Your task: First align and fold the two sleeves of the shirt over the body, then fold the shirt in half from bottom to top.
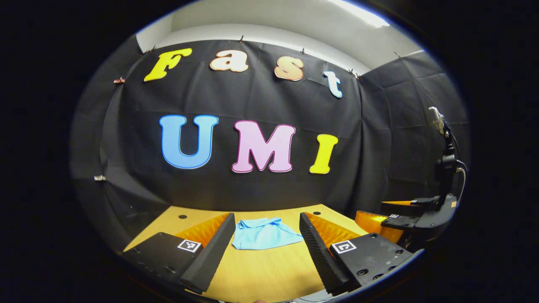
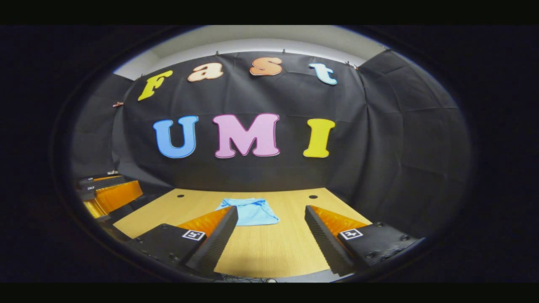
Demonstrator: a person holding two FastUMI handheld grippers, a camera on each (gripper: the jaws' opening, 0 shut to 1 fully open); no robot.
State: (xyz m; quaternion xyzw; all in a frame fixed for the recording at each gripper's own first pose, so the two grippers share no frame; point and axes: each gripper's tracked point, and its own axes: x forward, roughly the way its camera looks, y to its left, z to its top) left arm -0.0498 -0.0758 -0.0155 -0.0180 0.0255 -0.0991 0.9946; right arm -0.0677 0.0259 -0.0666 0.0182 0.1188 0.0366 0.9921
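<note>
Both the left gripper [image 1: 266,248] and right gripper [image 2: 269,240] are hovering released above the wooden table [image 2: 269,252], while the compact light-blue cotton shirt [image 1: 264,233] is lying mid-table, risking bunching if grabbed unevenly.

Shirt on the table, ahead of both grippers, before the booth wall.

The shirt [image 1: 264,234] lies folded on the table [image 1: 269,269], toward its far edge, with the wall [image 1: 252,101] behind it. The left gripper [image 1: 267,248] hangs above the near table, fingers spread, the shirt ahead between them. The right gripper [image 2: 269,235] sits to its right, also spread, with the shirt ahead and slightly left.
</note>
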